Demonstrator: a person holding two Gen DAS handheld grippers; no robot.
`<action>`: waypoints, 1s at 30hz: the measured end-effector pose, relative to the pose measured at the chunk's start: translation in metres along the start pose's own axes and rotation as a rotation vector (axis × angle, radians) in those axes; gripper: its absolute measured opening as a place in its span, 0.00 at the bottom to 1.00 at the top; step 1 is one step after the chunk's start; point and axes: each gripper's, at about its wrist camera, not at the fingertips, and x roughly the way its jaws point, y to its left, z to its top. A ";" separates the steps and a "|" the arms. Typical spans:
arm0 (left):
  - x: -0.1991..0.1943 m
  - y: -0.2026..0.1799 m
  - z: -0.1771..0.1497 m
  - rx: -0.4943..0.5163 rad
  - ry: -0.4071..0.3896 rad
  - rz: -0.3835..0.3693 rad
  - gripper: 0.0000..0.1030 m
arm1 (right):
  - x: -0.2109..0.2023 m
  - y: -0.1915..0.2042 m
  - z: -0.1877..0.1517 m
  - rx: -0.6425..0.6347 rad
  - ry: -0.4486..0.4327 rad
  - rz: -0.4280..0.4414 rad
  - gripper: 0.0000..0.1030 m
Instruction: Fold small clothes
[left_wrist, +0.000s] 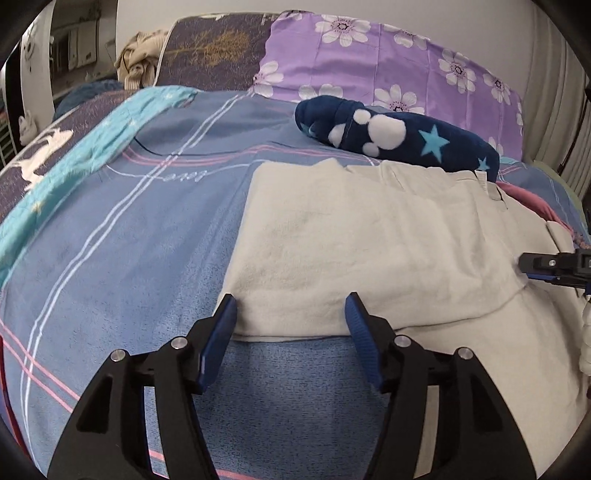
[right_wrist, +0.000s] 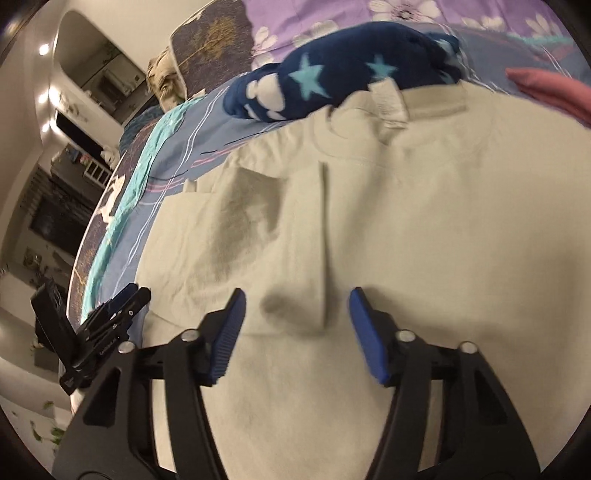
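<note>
Your cream, soft-napped garment (left_wrist: 369, 236) lies folded flat on the blue striped bedsheet (left_wrist: 129, 240) before the fleecy navy star-print bundle (left_wrist: 399, 133), with your left gripper (left_wrist: 290, 314) and right gripper (right_wrist: 295, 310) both released, ribbed blue pads apart.

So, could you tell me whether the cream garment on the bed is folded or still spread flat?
Partly folded: the cream garment has one flap doubled over, its edge lying across the layer below.

Black grippers (left_wrist: 290, 314), blue ribbed jaws
</note>
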 end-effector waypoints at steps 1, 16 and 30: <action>0.000 0.001 -0.001 -0.006 -0.004 -0.006 0.60 | -0.002 0.005 0.003 0.006 -0.011 0.005 0.14; -0.010 0.005 -0.003 -0.016 -0.067 -0.069 0.60 | -0.105 -0.078 -0.030 0.090 -0.176 -0.187 0.10; 0.005 0.000 -0.007 0.011 0.017 -0.098 0.61 | -0.059 -0.101 0.010 0.166 -0.114 -0.061 0.09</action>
